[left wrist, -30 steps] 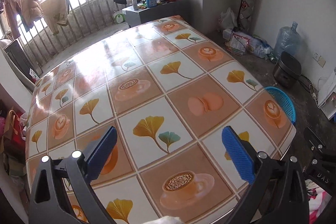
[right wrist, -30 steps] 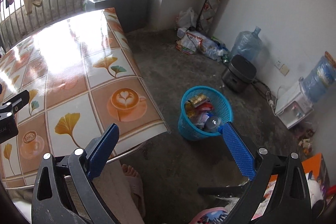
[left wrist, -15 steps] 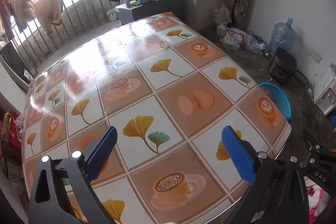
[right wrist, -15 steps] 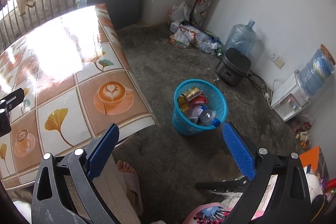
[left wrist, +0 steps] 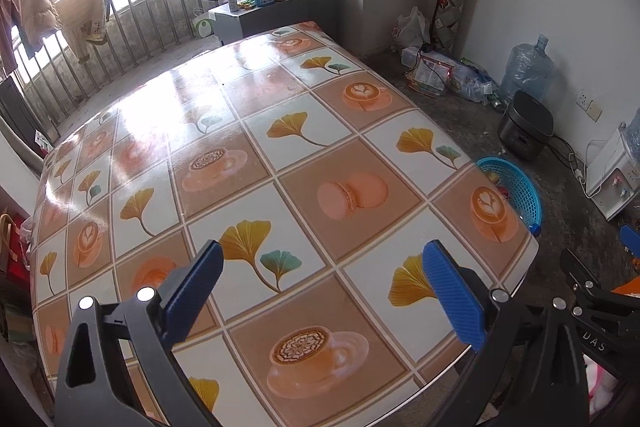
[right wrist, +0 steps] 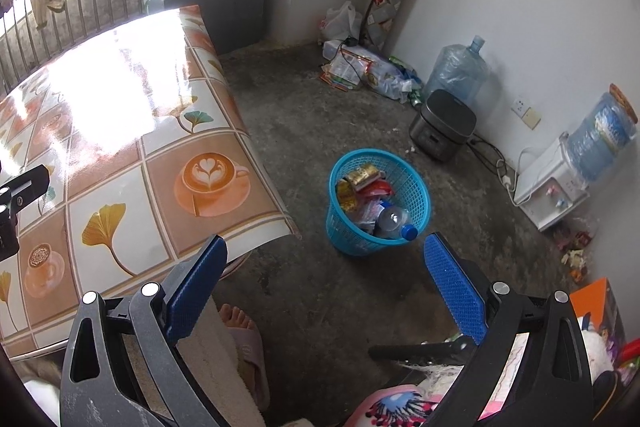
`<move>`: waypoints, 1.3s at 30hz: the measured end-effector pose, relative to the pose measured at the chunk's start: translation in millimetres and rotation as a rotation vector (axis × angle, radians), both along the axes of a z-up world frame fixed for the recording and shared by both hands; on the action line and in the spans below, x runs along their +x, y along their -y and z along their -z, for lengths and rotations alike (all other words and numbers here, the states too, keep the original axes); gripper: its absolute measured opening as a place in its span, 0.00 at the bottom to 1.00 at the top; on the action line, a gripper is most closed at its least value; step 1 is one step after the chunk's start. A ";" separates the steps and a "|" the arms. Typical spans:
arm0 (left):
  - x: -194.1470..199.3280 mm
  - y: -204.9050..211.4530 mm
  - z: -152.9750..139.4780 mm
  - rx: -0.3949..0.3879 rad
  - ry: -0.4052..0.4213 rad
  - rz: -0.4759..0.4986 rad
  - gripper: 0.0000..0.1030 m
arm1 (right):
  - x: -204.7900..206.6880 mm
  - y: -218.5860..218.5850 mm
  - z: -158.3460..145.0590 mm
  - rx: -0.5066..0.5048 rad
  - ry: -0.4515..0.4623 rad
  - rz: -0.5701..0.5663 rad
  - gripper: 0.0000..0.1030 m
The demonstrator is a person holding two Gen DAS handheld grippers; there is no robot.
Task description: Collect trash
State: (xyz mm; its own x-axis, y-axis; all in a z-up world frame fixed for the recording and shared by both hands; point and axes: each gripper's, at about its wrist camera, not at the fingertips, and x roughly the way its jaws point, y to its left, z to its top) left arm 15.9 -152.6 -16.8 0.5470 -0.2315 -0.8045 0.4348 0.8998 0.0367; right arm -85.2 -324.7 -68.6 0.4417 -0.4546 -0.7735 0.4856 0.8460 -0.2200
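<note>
A blue mesh basket (right wrist: 416, 187) stands on the concrete floor beside the table, filled with wrappers and a plastic bottle (right wrist: 394, 221). From the left wrist view only part of the basket (left wrist: 520, 187) shows past the table's right edge. My left gripper (left wrist: 322, 285) hangs open above the table's near part, with nothing between its blue pads. My right gripper (right wrist: 326, 277) is open above the floor, near side of the basket and apart from it, and it holds nothing. The table (left wrist: 248, 131) wears a glossy cloth printed with coffee cups and ginkgo leaves.
A dark rice cooker (right wrist: 442, 125), water jugs (right wrist: 456, 73) and a white dispenser (right wrist: 552, 187) line the right wall. Loose bags and packets (right wrist: 360, 67) lie in the far corner. A person's foot in a slipper (right wrist: 244, 339) is under the table edge. A grey cabinet (left wrist: 276, 13) stands behind the table.
Both grippers have drawn back and risen a little, so the table and the basket look smaller and farther off. Both stay open and hold nothing.
</note>
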 end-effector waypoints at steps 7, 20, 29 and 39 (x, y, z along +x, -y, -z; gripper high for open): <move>-2.0 1.7 -1.0 -0.003 -0.004 0.006 0.95 | -1.5 2.3 0.5 0.001 0.001 0.004 0.92; -1.9 3.2 -0.8 -0.004 -0.004 0.007 0.95 | -1.6 2.3 -0.5 -0.001 -0.001 0.003 0.92; -2.2 3.2 0.4 -0.005 -0.007 0.006 0.95 | -1.6 2.9 -2.9 -0.003 -0.001 0.002 0.92; -2.0 2.0 0.1 -0.007 -0.009 0.002 0.95 | -0.9 2.4 -4.9 -0.005 0.000 -0.001 0.92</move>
State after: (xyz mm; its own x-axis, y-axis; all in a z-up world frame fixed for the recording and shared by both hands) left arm 13.9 -154.6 -16.9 0.5393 -0.2384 -0.8077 0.4368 0.8992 0.0262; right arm -86.1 -327.1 -63.7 0.4424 -0.4577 -0.7712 0.4845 0.8456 -0.2240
